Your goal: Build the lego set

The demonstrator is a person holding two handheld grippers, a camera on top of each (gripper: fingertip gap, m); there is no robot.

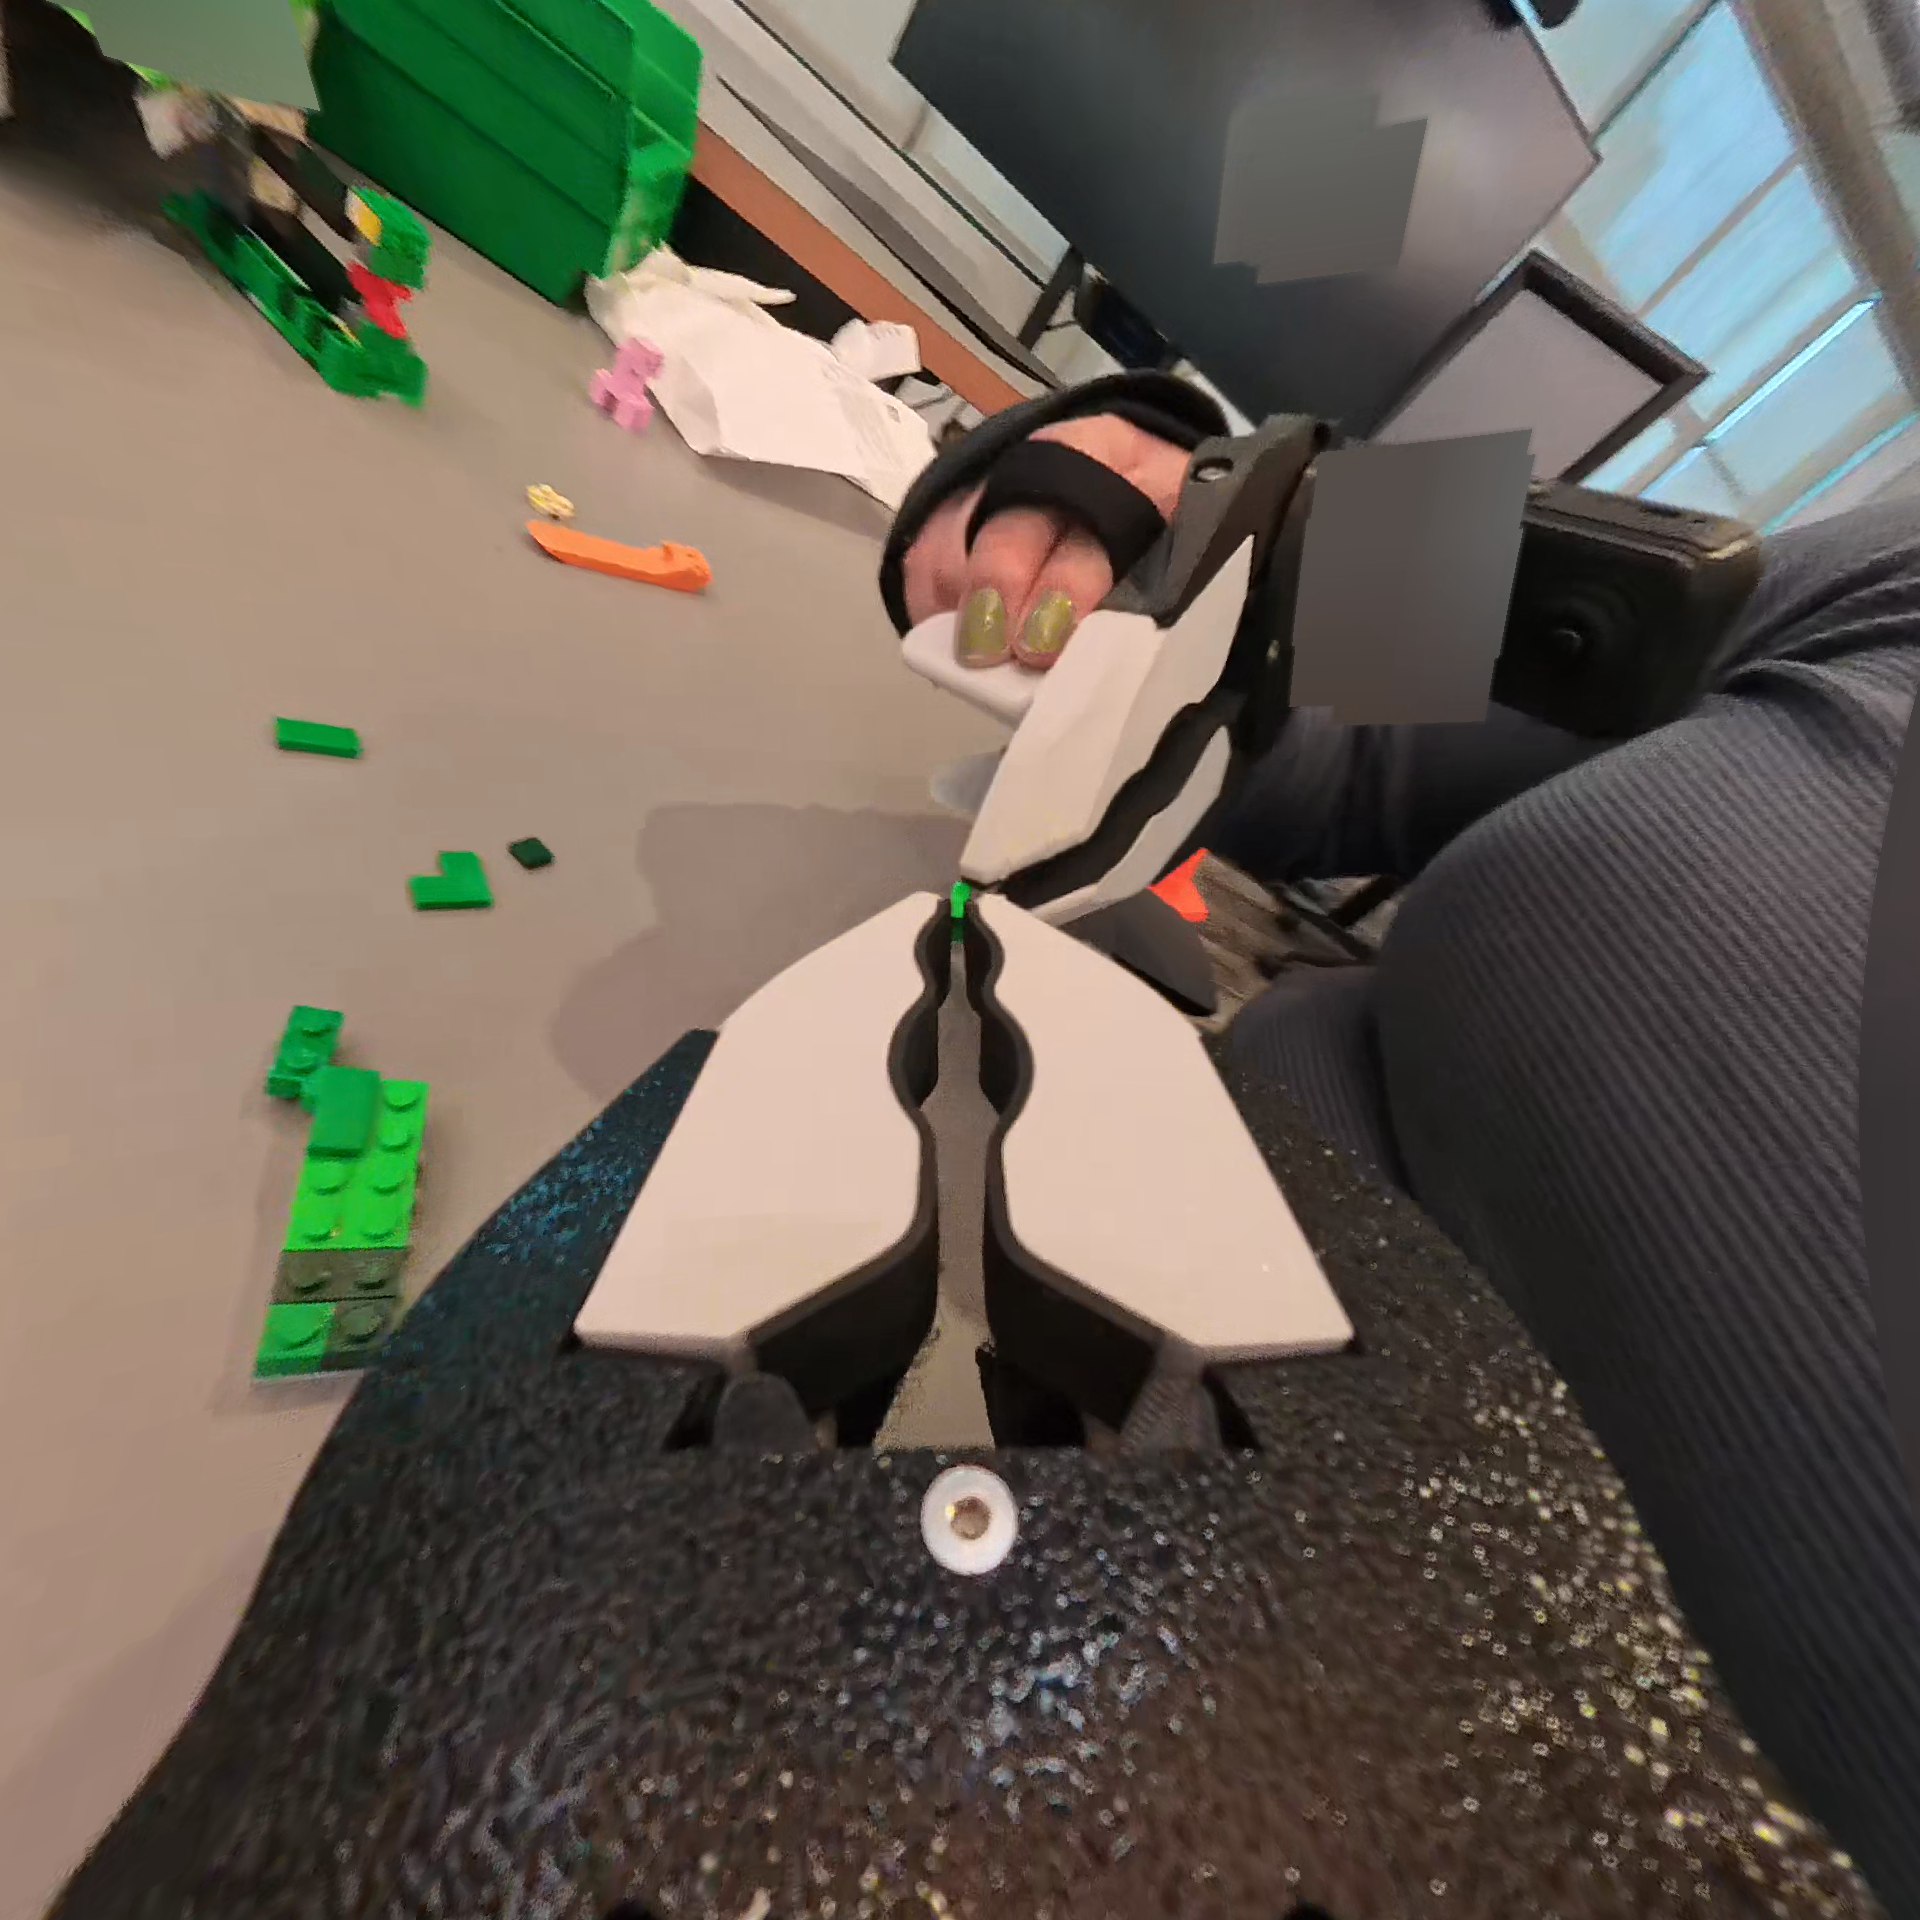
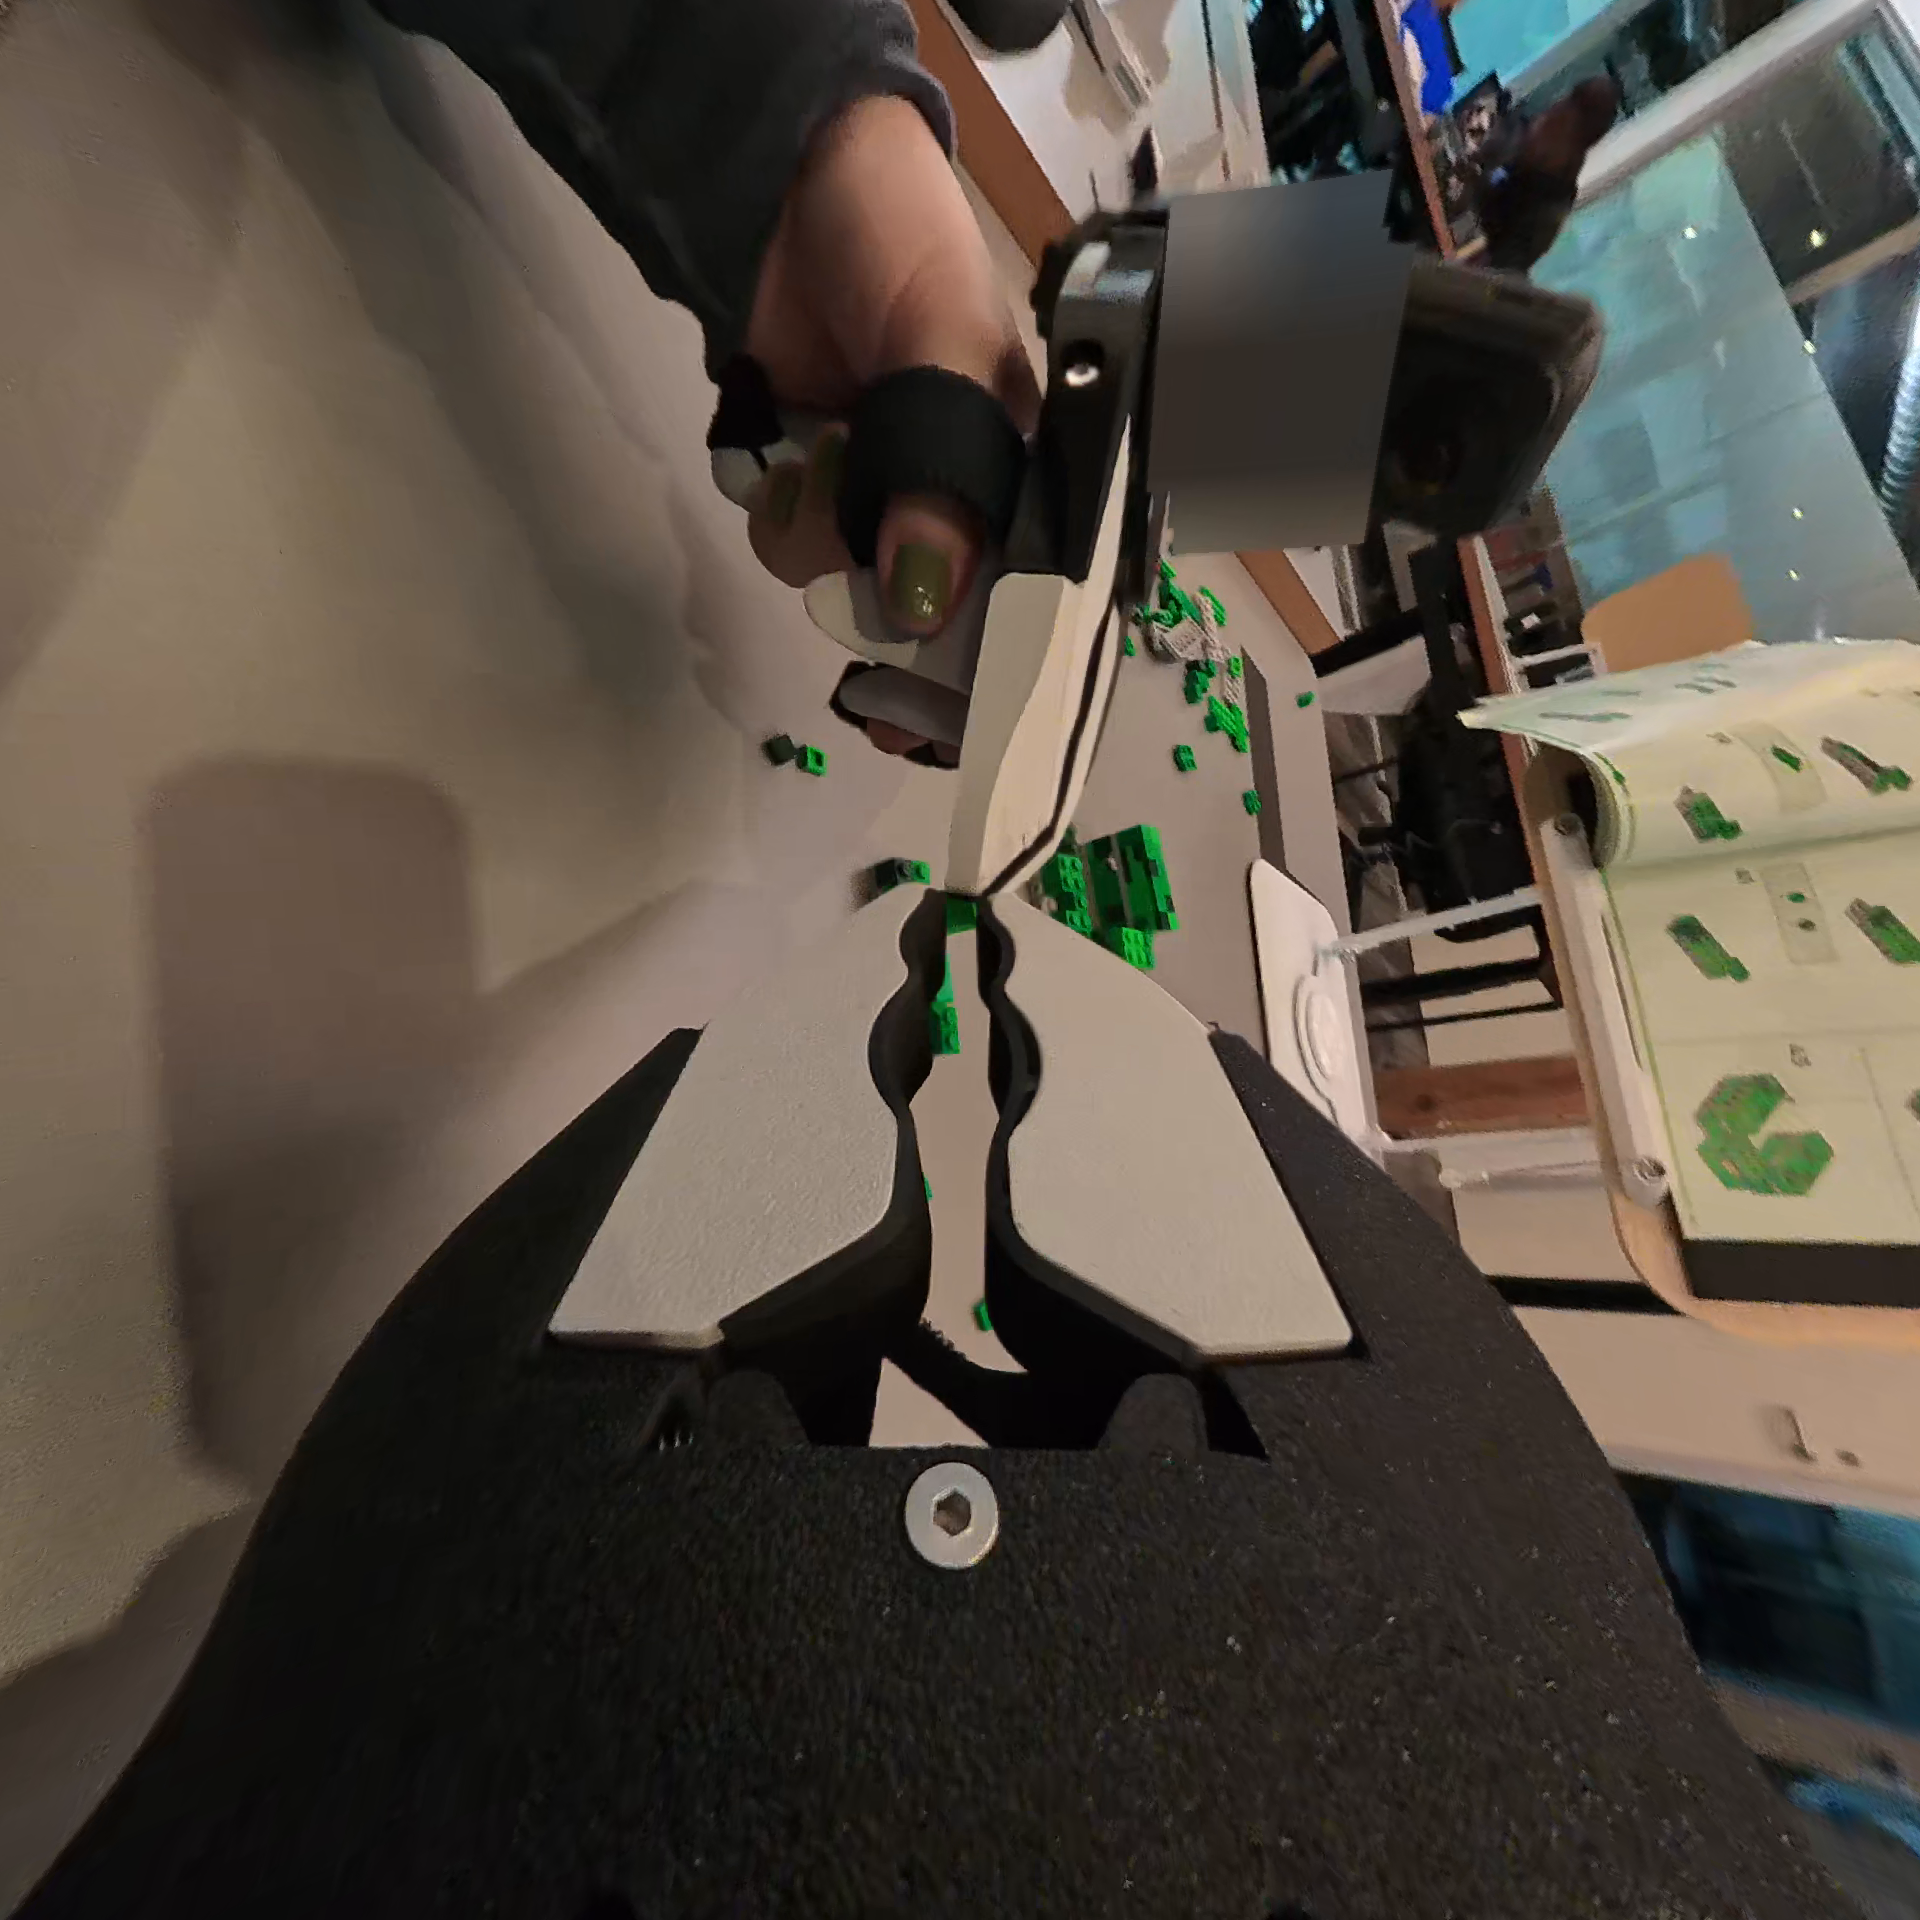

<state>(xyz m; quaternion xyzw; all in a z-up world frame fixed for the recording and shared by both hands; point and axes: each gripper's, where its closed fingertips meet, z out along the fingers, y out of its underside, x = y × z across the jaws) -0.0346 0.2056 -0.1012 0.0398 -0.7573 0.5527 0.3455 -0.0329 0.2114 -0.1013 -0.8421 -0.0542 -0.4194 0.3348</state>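
Observation:
My left gripper [image 1: 958,923] and right gripper [image 2: 963,925] meet tip to tip above the grey table [image 1: 156,623]. A small green lego piece [image 1: 958,902] sits pinched between the left fingertips. In the right wrist view the same green piece [image 2: 961,914] sits between the right fingertips. The right gripper [image 1: 985,883] comes in from the upper right in the left wrist view, its jaws together. The left gripper [image 2: 964,883] comes down from above in the right wrist view, also closed. Most of the piece is hidden by the fingers.
A green brick assembly [image 1: 343,1174] lies at the left, with loose green plates [image 1: 452,881] beyond it. An orange brick separator [image 1: 623,556], a pink piece [image 1: 625,382], white paper [image 1: 790,395] and green boxes [image 1: 499,135] lie farther back. An open instruction booklet [image 2: 1766,987] stands at the right.

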